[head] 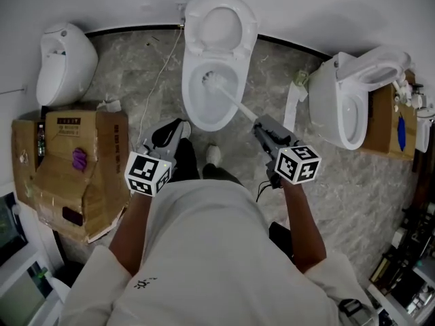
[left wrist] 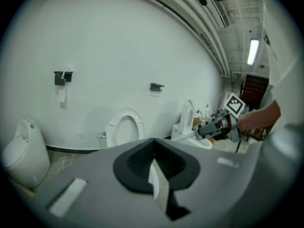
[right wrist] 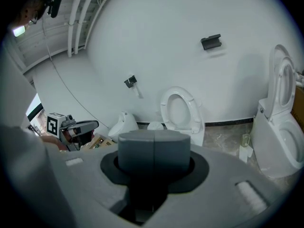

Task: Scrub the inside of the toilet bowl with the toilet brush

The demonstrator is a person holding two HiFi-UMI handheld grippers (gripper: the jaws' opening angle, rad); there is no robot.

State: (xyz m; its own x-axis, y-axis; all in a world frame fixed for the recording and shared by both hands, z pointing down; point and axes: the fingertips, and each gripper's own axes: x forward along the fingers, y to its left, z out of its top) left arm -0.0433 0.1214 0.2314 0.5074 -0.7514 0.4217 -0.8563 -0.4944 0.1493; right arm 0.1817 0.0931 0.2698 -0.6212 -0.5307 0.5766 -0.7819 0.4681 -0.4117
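Toilet brush (head: 228,94) head-down in toilet bowl (head: 189,99), handle clamped by right hand-held gripper (head: 261,128) at 4 o'clock of bowl; left hand-held gripper (head: 178,130) at 7 o'clock, pinched basically closed, holding nothing.

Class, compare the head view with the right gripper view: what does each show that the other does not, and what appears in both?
Only the head view shows the toilet brush, its head down in the bowl of the middle toilet and its handle running to the right gripper. Only the right gripper view shows the dark wall bracket and the ceiling pipes. Both show the middle toilet with its seat raised, the cardboard box and the left gripper.
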